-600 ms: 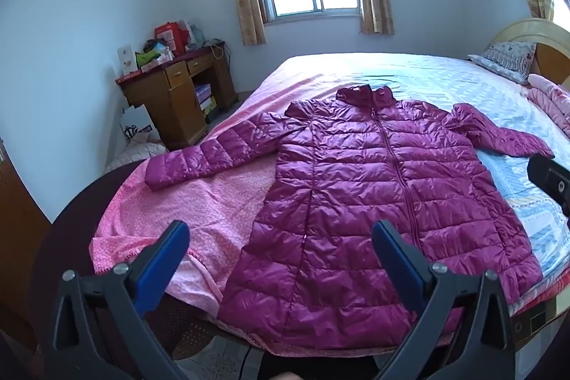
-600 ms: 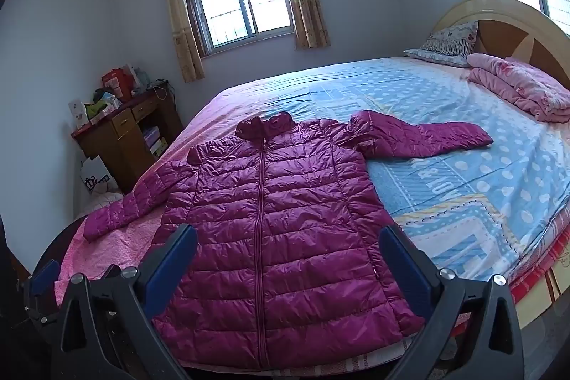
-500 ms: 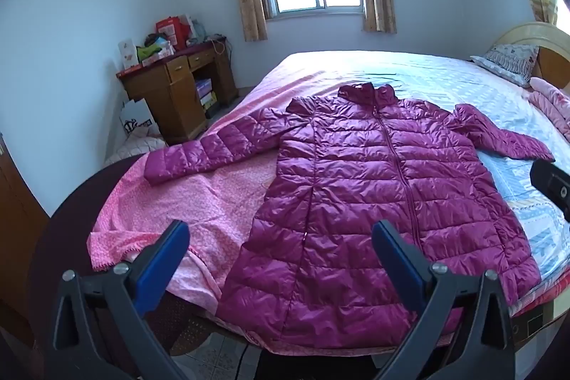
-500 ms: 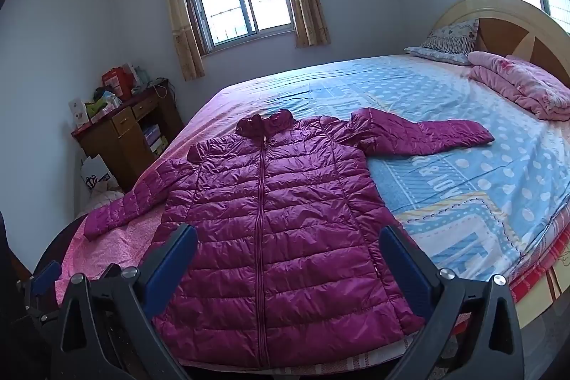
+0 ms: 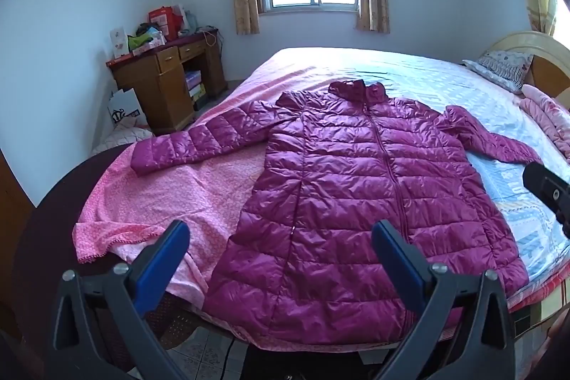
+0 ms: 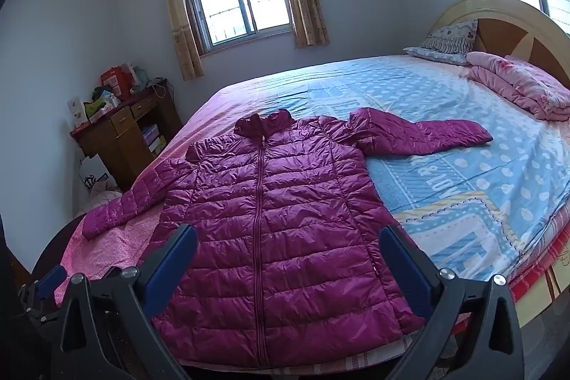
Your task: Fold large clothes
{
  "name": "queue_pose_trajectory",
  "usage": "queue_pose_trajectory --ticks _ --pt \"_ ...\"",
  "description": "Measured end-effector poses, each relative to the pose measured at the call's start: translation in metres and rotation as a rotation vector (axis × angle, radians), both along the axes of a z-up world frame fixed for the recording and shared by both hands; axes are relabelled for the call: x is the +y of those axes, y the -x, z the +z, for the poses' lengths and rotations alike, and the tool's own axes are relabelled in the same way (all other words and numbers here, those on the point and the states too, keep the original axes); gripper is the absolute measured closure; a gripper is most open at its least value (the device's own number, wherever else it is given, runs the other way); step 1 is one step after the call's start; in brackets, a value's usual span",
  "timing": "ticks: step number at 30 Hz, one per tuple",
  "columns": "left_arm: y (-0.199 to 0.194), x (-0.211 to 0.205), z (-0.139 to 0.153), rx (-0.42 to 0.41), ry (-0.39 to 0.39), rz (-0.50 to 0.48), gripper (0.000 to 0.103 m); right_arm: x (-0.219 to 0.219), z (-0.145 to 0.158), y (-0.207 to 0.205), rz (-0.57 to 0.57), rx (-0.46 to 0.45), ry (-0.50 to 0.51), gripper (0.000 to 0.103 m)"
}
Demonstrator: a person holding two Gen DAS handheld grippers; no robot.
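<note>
A magenta quilted down jacket [image 5: 356, 187] [image 6: 270, 212] lies flat and zipped on the bed, collar toward the window, hem at the near edge, both sleeves spread outward. My left gripper [image 5: 279, 237] hovers open above the hem on the jacket's left half, touching nothing. My right gripper [image 6: 286, 241] also stands open over the lower front of the jacket, empty. The right gripper's dark body [image 5: 547, 189] shows at the right edge of the left wrist view. A blue finger [image 6: 51, 276] of the left gripper shows at the lower left of the right wrist view.
The bed [image 6: 463, 173] has a blue dotted sheet and a pink cover [image 5: 185, 194] on its left side. A folded pink blanket [image 6: 520, 88] and a pillow [image 6: 449, 40] lie by the wooden headboard. A cluttered wooden desk [image 5: 167, 77] stands left of the bed.
Both grippers have shifted only slightly toward the bed; the jacket sits a little higher in the left wrist view. The jaws stay wide and the jacket has not moved.
</note>
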State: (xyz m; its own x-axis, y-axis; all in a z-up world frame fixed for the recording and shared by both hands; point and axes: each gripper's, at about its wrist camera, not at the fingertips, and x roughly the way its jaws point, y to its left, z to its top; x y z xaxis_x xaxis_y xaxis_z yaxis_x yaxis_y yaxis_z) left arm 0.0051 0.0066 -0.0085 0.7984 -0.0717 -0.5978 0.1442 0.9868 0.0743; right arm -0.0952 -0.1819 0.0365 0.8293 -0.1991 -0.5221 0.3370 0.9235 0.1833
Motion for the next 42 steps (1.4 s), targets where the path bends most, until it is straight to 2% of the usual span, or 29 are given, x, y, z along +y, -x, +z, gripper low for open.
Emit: queue_pose_trajectory --ticks 42 --pt "-0.0014 0.0057 0.0008 0.0 0.005 -0.002 0.0 -0.0011 -0.0071 -0.0024 0.004 0.018 -0.018 0.001"
